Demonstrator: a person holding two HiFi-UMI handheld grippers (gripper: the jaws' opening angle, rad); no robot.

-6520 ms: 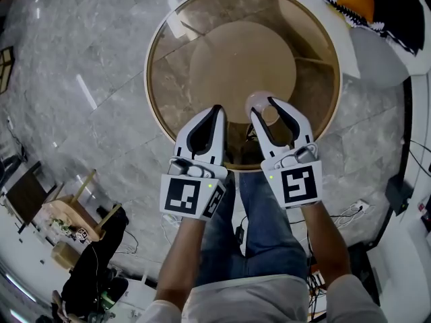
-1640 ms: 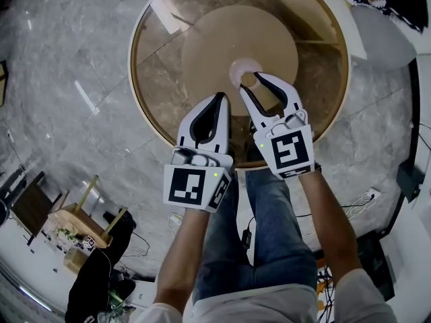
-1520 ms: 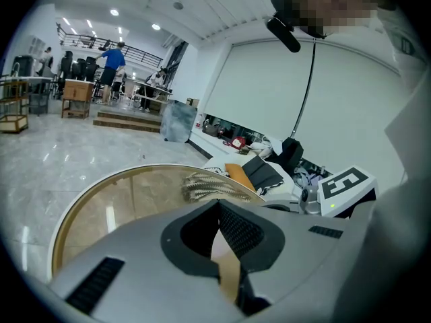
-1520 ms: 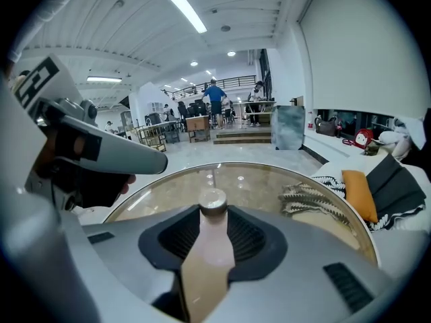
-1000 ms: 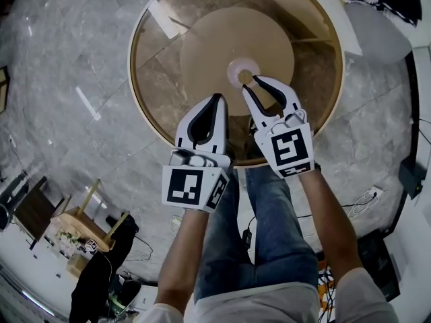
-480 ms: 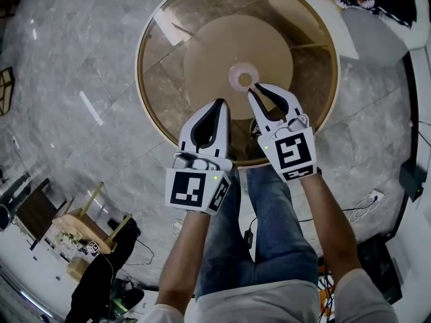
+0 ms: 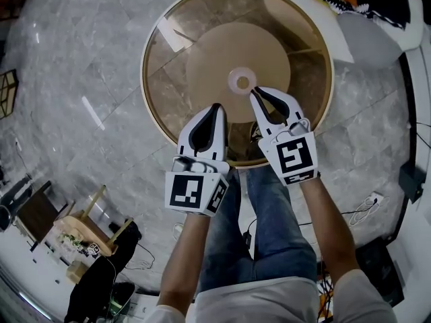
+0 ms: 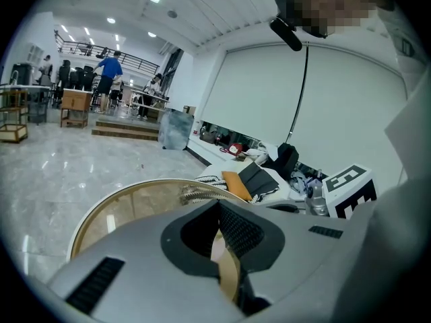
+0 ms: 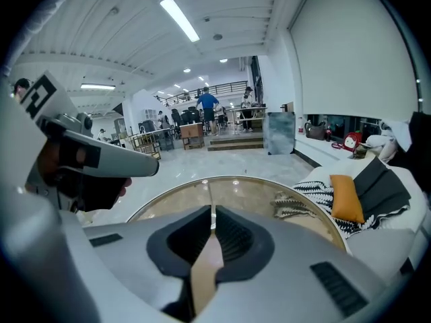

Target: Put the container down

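A small, clear round container [image 7: 242, 81] stands on the round glass table [image 7: 145, 93], near its middle. My right gripper [image 7: 254, 93] hovers just short of the container and does not touch it. Its jaws have just been closing with nothing between them, and the tips meet in the right gripper view [image 9: 213, 210]. My left gripper [image 7: 217, 106] sits beside it to the left, shut and empty, with its tips together in the left gripper view [image 8: 217, 204]. Both gripper views look over the table, and the jaws hide the container there.
A white sofa with an orange cushion [image 9: 347, 199] and a striped throw [image 9: 303, 200] lies beyond the table. My legs in jeans [image 7: 262, 227] are at the table's near rim. A small wooden table [image 7: 81, 221] stands on the marble floor at lower left. People stand far off [image 9: 207, 103].
The right gripper's jaws, open around the container a second ago, have come together empty. Both grippers have drawn back from the container, which stays on the table.
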